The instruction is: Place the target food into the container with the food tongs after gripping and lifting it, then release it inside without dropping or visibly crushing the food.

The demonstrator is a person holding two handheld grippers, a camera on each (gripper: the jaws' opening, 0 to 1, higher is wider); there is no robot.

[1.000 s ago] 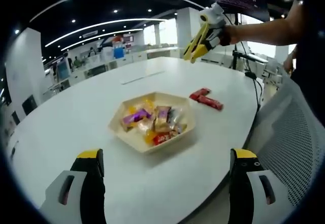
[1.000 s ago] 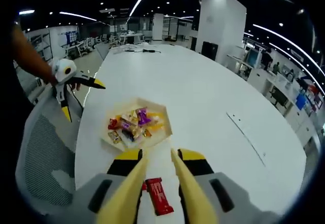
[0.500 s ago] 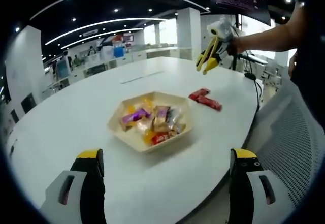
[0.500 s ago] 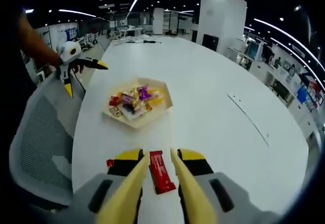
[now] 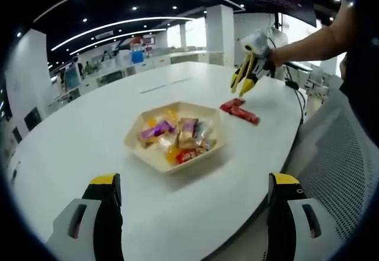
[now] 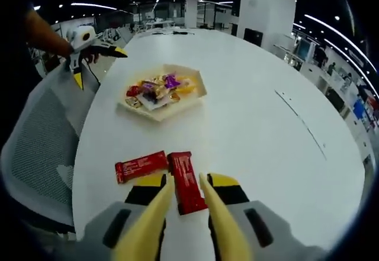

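— What carried everything?
— A broad white oval surface [image 6: 254, 125], in an open office.
— And what lay on it?
— A pale hexagonal tray [image 6: 195, 98] heaped with wrapped sweets [image 6: 155, 89] sat near one edge. Apart from it lay two red wrapped bars [image 6: 183, 175], touching at one end and splayed at an angle. In the left gripper view the tray [image 5: 142, 157] sat centre, the bars [image 5: 240, 110] beyond it.

An open-plan office is shown: a large white oval bench [image 6: 249, 113] is seen at centre, a grey mesh chair [image 6: 41, 142] at the left, rows of desks [image 5: 124, 71] at upper left, under lines of ceiling lights [image 5: 112, 27].
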